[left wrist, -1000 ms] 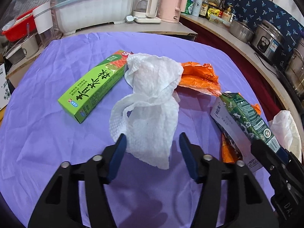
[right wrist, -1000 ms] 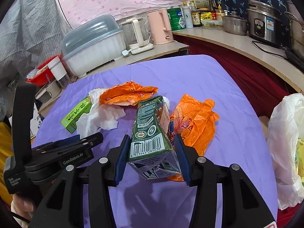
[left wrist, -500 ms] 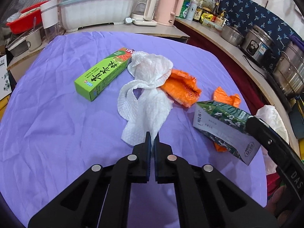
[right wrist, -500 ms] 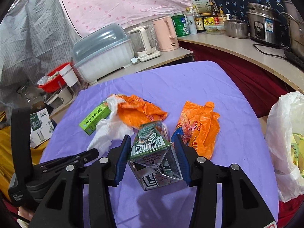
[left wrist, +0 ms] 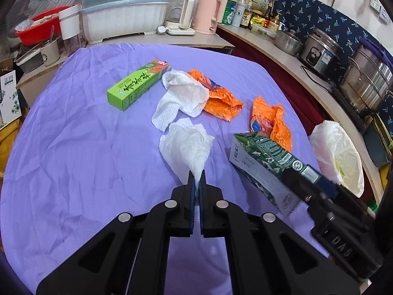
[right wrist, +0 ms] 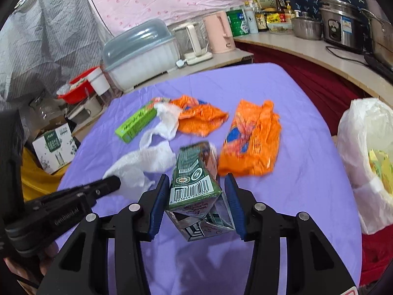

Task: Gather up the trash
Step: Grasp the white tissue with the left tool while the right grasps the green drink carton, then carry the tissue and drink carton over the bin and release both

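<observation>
My left gripper (left wrist: 196, 175) is shut on the near end of a white paper towel (left wrist: 186, 145), which trails across the purple tablecloth (left wrist: 73, 152) toward a green box (left wrist: 138, 84) and an orange wrapper (left wrist: 221, 98). My right gripper (right wrist: 196, 184) is shut on a dark green drink carton (right wrist: 194, 174), held above the cloth; the carton (left wrist: 265, 162) also shows in the left wrist view. A second orange wrapper (right wrist: 250, 142) lies just beyond it. The left gripper (right wrist: 110, 183) appears at the lower left of the right wrist view, with the towel (right wrist: 145, 162).
A white plastic bag (right wrist: 366, 162) hangs open off the table's right edge, with yellowish contents. Behind the table a counter carries a covered dish rack (left wrist: 122, 12), kettles (left wrist: 208, 12), bottles and steel pots (left wrist: 368, 83). A cardboard box (right wrist: 55, 146) stands at the left.
The left jaws closed on the paper towel and pulled its near end back and up, stretching it. The right gripper drew back with the carton, tilting it.
</observation>
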`<state>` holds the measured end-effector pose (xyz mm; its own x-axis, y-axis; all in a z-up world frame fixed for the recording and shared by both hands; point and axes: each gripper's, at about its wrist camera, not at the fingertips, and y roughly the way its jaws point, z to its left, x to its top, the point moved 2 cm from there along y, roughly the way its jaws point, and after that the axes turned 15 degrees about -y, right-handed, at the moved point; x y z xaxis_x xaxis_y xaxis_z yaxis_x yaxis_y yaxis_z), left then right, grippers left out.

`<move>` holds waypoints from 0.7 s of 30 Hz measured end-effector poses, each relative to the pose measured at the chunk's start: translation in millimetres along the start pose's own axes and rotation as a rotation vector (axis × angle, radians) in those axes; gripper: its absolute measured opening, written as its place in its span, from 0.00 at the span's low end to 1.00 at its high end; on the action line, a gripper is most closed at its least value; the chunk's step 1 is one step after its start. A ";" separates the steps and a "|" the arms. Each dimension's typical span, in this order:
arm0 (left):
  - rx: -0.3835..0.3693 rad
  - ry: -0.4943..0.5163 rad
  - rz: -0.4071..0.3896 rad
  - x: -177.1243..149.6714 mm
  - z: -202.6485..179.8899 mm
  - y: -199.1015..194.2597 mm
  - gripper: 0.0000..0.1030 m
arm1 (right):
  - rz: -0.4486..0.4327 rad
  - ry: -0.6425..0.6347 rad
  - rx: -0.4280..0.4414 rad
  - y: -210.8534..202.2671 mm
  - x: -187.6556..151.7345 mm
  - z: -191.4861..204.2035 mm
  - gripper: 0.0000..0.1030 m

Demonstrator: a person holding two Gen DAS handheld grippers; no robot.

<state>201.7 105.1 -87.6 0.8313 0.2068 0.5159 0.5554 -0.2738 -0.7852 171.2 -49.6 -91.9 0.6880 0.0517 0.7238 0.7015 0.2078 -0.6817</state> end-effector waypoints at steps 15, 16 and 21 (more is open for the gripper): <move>0.022 -0.012 0.025 -12.3 2.3 8.0 0.02 | 0.124 -0.046 -0.045 37.0 -23.2 2.8 0.40; 0.021 -0.013 0.023 -12.0 2.2 7.4 0.02 | 0.120 -0.044 -0.047 36.8 -21.5 2.2 0.40; 0.014 -0.019 0.003 -6.7 1.7 -1.6 0.02 | 0.064 -0.036 -0.028 19.8 -9.4 4.8 0.39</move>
<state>195.2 105.8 -90.5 0.8322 0.2235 0.5074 0.5527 -0.2614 -0.7913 177.7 -41.3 -111.7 0.7251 0.0992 0.6814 0.6612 0.1759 -0.7292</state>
